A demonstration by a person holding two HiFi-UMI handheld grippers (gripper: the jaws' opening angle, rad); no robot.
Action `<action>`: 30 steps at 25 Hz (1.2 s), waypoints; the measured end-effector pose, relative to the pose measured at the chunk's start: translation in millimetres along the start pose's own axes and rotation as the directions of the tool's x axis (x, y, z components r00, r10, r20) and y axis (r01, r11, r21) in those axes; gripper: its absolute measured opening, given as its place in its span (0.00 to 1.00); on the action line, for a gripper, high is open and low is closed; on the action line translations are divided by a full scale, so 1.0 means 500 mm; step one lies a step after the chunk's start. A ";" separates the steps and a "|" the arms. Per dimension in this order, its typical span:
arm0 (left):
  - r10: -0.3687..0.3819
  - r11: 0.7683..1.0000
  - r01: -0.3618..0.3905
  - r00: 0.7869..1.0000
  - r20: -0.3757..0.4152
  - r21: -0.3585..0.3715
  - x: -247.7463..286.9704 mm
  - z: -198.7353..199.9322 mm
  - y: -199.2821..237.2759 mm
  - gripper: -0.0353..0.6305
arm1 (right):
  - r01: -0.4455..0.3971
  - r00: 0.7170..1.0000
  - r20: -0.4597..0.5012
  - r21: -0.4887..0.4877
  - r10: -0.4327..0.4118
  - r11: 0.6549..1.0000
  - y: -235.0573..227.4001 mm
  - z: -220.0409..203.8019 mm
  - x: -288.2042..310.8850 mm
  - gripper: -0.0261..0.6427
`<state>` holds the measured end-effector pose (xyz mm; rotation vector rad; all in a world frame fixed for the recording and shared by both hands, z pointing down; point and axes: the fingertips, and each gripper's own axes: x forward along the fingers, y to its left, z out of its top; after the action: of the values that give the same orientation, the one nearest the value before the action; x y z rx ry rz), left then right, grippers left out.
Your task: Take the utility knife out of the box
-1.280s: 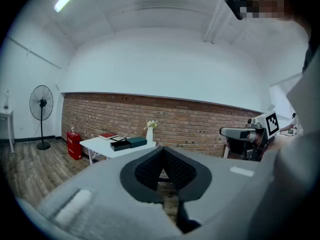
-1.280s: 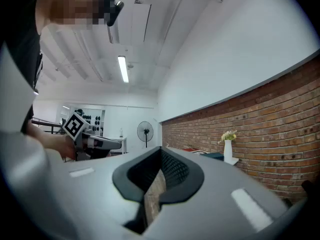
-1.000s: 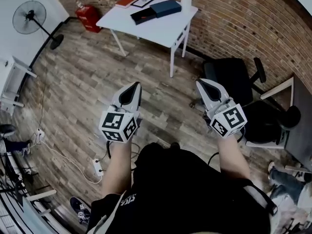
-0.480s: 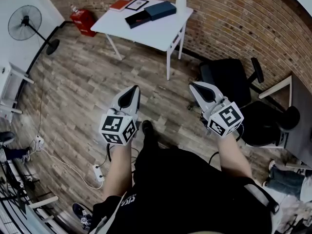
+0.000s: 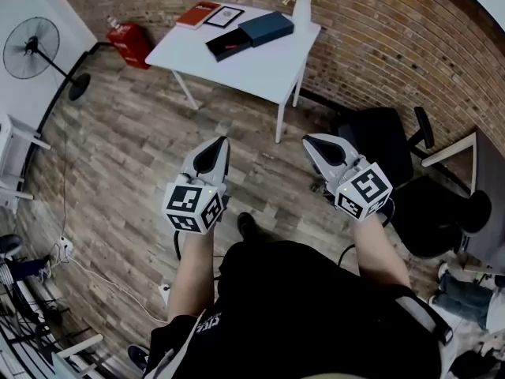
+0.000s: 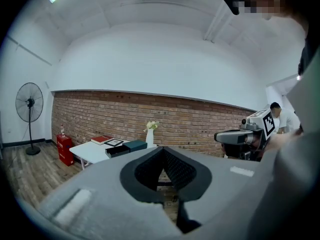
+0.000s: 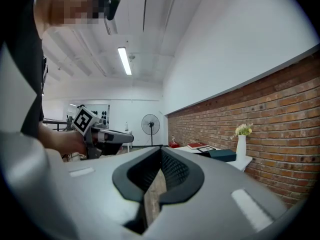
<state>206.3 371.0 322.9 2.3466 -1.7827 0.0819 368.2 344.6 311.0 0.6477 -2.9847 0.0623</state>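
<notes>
left gripper (image 5: 217, 144): jaws pressed together, empty
right gripper (image 5: 314, 144): jaws pressed together, empty
box (image 5: 215, 51): open, on far table (image 5: 252, 69)
knife (image 5: 230, 46): reddish, lying inside box, well apart from grippers

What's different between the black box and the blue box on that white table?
The black box is open on top, with something thin and reddish lying inside; the blue box shows only a plain flat top. The black box lies nearer the framed picture, the blue box nearer the white vase. Both are flat, rectangular and lie side by side on the white table.
</notes>
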 end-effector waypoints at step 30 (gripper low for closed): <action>-0.020 0.998 0.018 0.999 -0.039 -0.052 0.102 0.019 0.433 0.06 | -0.076 0.990 -0.113 0.040 0.080 0.996 -0.022 -0.003 0.487 0.04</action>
<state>11.8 265.3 347.7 2.3093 -1.7230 0.0785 152.2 234.6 335.5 0.5115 -2.9034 0.1524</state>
